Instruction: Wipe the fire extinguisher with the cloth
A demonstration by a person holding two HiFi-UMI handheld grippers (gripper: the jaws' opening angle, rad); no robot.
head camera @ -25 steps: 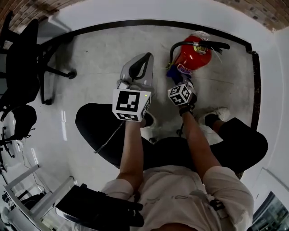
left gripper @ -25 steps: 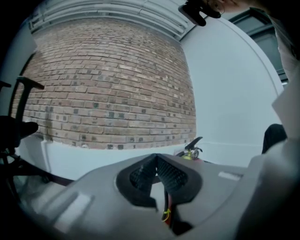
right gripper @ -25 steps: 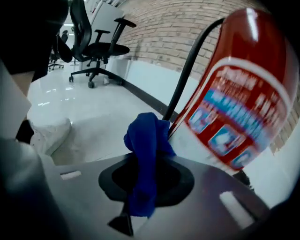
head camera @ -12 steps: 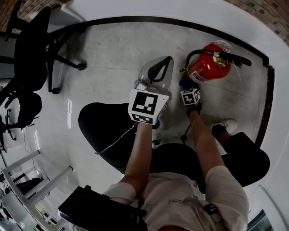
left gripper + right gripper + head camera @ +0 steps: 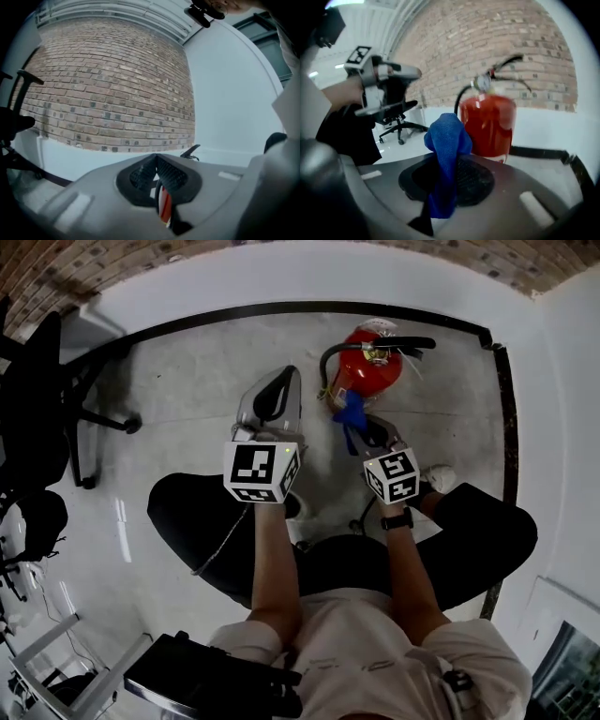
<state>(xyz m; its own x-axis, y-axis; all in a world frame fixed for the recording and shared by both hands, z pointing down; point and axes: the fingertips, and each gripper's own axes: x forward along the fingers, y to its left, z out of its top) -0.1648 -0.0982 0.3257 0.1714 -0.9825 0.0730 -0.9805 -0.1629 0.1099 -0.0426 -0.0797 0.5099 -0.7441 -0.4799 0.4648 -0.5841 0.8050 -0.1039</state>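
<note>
It looks like an office: a black swivel chair (image 5: 37, 399) on a pale polished floor (image 5: 187, 362), with a brick wall (image 5: 108, 84) behind.

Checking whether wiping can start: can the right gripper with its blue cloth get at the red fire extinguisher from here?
Probably yes: the right gripper, shut on the blue cloth, faces the red fire extinguisher close ahead with nothing between; the left gripper is aside.
</note>
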